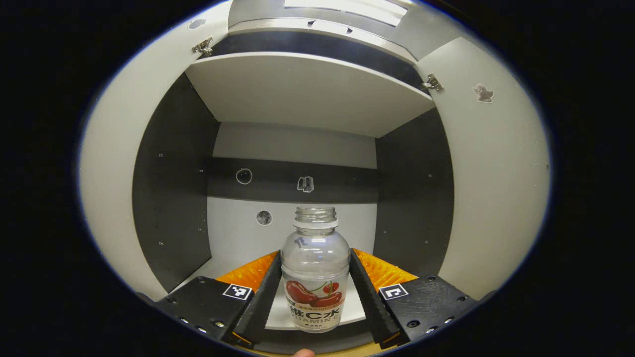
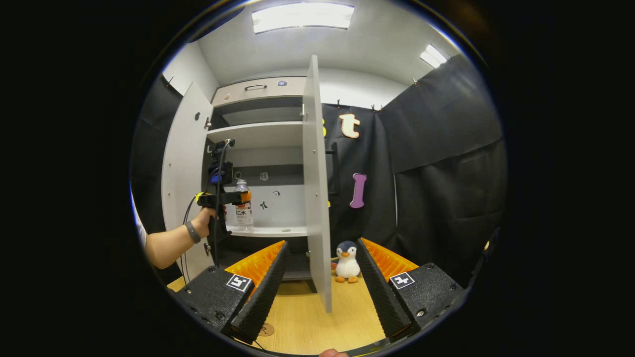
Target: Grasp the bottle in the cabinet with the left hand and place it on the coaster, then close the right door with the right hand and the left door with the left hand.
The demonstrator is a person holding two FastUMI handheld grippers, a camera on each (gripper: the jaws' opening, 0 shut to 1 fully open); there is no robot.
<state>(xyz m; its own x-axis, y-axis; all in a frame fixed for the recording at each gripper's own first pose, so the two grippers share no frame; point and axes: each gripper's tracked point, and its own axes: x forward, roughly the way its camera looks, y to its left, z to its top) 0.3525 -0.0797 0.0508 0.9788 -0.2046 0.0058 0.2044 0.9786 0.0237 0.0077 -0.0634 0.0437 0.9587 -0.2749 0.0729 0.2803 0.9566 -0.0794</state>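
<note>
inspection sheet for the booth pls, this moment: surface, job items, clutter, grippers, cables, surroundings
Surface: wooden table, bare in front of the cabinet.
Job's things: bottle upright on the cabinet shelf, uncapped; both doors open, right door edge-on; round coaster on the table.
Clutter: toy penguin by the cabinet base.
Grippers: left gripper fingers flank the bottle; right gripper open, empty.
Cables: one hangs from the left gripper.
Surroundings: black cloth wall, ceiling lights.

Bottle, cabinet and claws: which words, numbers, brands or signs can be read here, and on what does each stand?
bottle label: lettering under a cherry picture, cut off at the sides by the curve; not quoted here. Too small in the right gripper view.
left claw marker square: black-and-white pattern, no words.
right claw marker square: a pattern likewise, no words.
cabinet: no text.
</note>
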